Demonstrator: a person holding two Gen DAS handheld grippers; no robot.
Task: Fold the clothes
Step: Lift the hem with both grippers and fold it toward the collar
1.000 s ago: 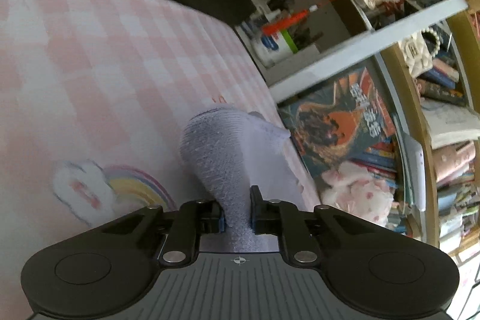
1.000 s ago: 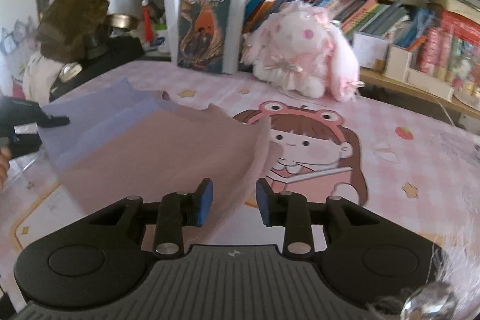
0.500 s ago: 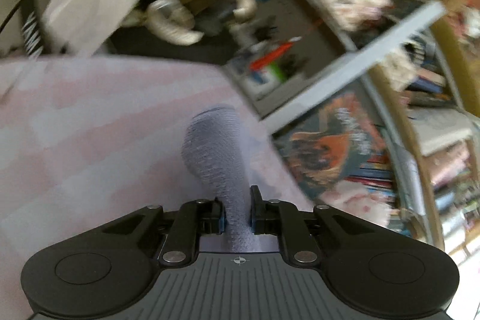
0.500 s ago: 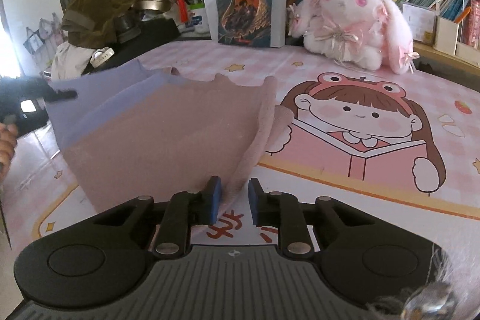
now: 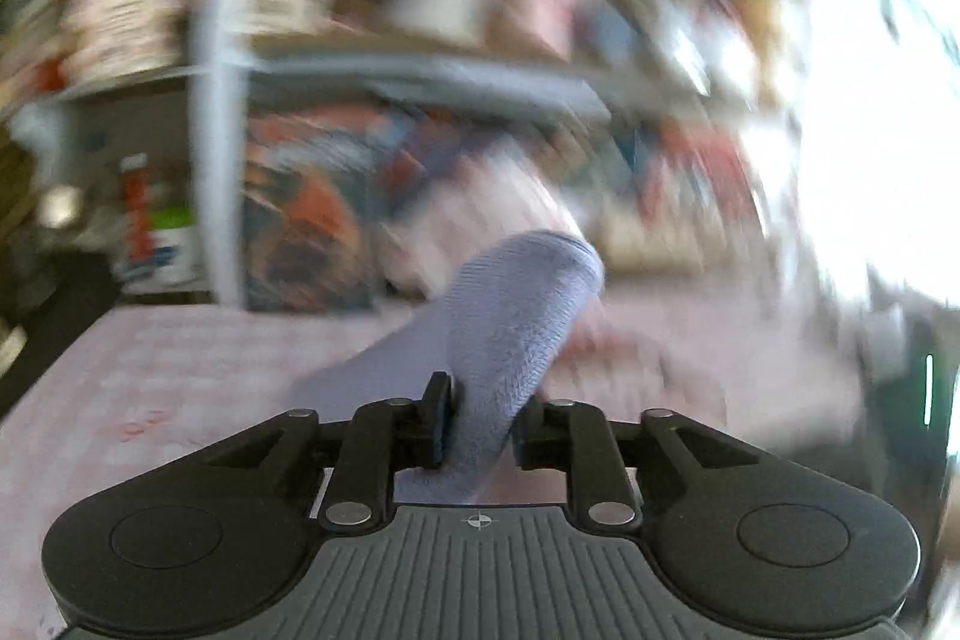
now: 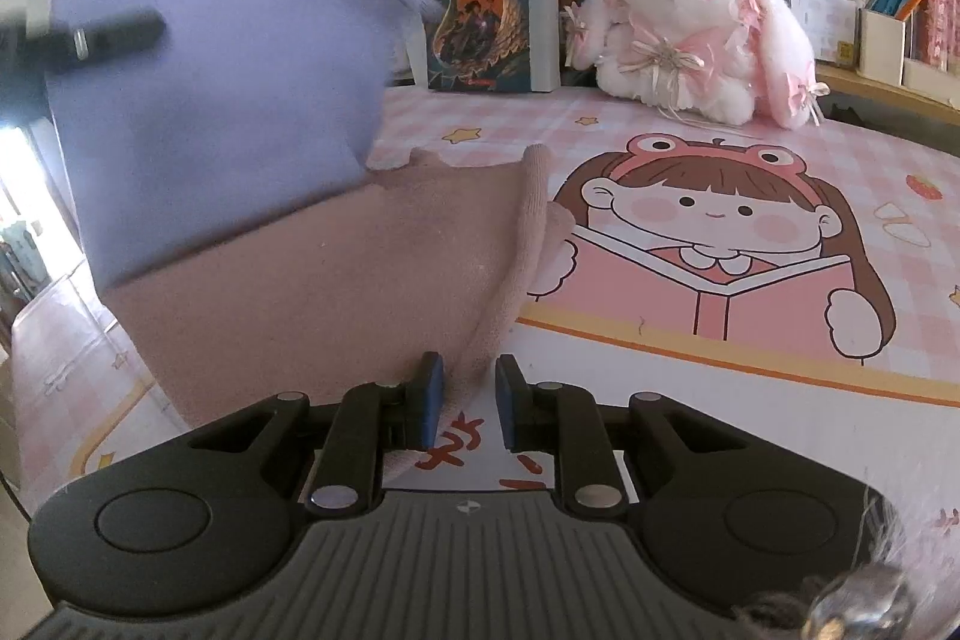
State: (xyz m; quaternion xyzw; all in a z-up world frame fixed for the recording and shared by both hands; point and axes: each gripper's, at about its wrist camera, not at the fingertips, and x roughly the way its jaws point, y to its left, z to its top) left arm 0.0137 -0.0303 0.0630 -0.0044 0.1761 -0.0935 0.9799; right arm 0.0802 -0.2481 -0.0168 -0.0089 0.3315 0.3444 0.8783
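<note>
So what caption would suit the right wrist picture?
Right tool pinches a dusty-pink knit cloth as its lavender half lifts over the cartoon-print table mat.

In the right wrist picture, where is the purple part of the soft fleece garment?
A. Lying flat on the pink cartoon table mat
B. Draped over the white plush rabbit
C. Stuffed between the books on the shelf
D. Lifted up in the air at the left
D: the purple part of the soft fleece garment hangs raised at the left, gripped by the left gripper, above its dusty-pink part.
</note>
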